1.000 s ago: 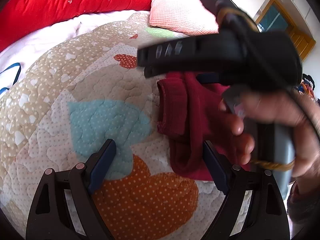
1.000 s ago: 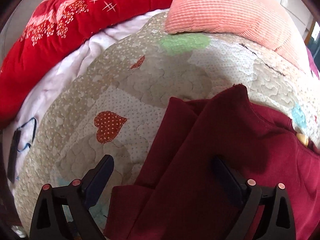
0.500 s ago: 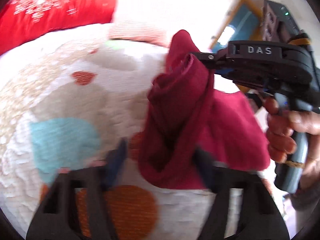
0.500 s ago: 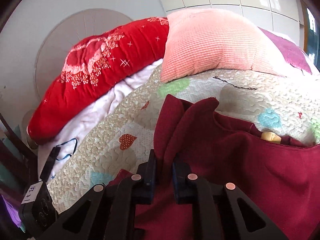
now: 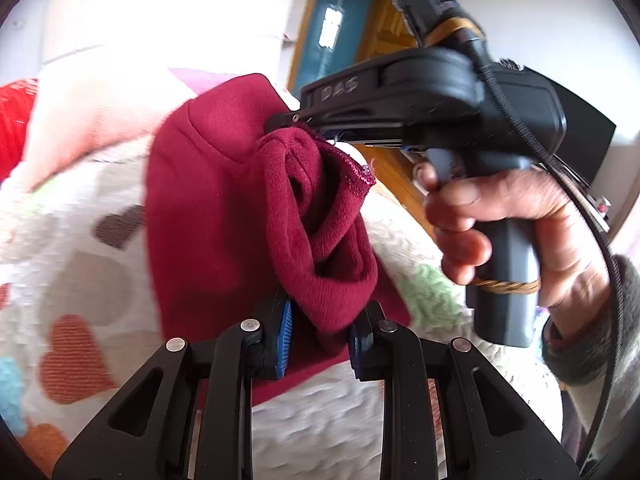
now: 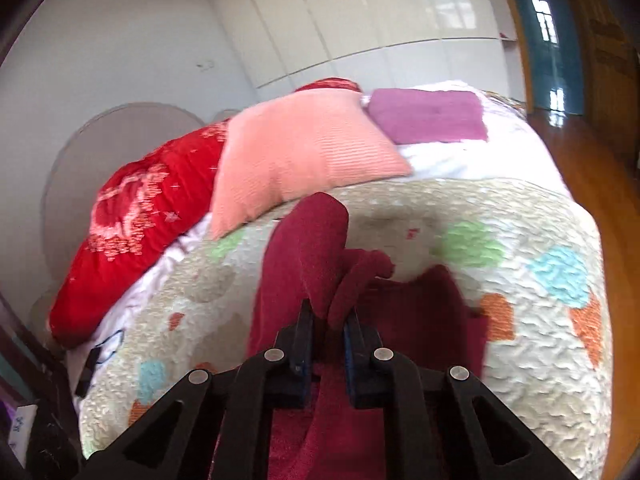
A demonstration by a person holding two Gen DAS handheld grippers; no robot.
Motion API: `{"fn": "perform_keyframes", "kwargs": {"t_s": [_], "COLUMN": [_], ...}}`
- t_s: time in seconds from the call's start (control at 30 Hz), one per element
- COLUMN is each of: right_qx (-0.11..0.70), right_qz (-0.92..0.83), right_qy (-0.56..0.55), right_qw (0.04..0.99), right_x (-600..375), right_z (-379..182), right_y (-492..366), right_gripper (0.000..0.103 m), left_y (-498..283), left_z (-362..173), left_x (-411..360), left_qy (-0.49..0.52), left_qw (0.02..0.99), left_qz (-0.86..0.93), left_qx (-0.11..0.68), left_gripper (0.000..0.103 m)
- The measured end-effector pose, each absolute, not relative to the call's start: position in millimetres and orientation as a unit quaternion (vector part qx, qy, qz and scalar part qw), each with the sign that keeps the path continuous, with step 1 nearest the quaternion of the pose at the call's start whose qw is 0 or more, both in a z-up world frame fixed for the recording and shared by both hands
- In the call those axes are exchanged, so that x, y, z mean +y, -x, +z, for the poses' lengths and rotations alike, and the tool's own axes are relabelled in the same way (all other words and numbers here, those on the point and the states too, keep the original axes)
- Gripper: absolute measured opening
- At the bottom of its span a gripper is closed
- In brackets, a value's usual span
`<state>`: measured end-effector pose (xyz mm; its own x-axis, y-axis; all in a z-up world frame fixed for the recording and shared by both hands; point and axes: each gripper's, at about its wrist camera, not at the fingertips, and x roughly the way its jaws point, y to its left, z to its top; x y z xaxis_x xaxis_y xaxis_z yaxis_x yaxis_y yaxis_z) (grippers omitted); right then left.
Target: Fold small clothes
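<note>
Both tools pinch the dark red garment (image 5: 224, 216), which hangs lifted above the heart-patterned quilt (image 6: 520, 320) on the bed. Left tool (image 5: 320, 330) has its blue pads clamped on a bunched fold at the bottom; right tool (image 5: 280, 122), held in a hand (image 5: 500, 220), grips the upper edge. A peach pillow (image 6: 300, 148) lies beyond.

Garment (image 5: 224, 216): dark red fleecy cloth, matt, soft nap. Quilt (image 6: 532, 344): stitched cotton, puckered, matt. Pillow (image 6: 296, 152): ribbed pink cloth. Left tongs (image 5: 320, 332): matt black plastic, ridged blue pads (image 5: 285, 330). Floor (image 6: 592, 168): glossy wood.
</note>
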<state>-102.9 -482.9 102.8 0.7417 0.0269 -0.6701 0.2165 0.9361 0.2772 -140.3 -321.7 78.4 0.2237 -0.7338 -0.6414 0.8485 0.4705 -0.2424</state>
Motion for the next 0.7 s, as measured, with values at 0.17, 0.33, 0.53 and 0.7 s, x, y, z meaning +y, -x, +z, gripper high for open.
{"fn": "perform_keyframes", "kwargs": {"t_s": [0.17, 0.33, 0.53, 0.7], "right_qx": [0.4, 0.353, 0.352, 0.386], "right_qz": [-0.1, -0.061, -0.019, -0.029], "right_qy": [-0.216, -0.27, -0.261, -0.177], "right_qw": [0.885, 0.894, 0.899, 0.905], "right_x": [-517.4, -525.4, -488.1, -458.3], "right_z": [47.5, 78.3, 86.5, 67.6], "right_y": [106.3, 156.1, 199.4, 200.5], "right_gripper": [0.024, 0.055, 0.07, 0.023], "left_y": [135.7, 140.5, 129.6, 117.7], "left_z": [51.5, 83.3, 91.4, 56.4], "left_x": [-356.5, -318.2, -274.2, -271.0], "left_qy": [-0.11, -0.112, -0.124, -0.114], "left_qw": [0.752, 0.748, 0.805, 0.802], "left_qz": [-0.496, -0.516, -0.461, -0.417], "left_qx": [0.42, 0.401, 0.352, 0.412], "left_gripper": [0.024, 0.061, 0.072, 0.072]}}
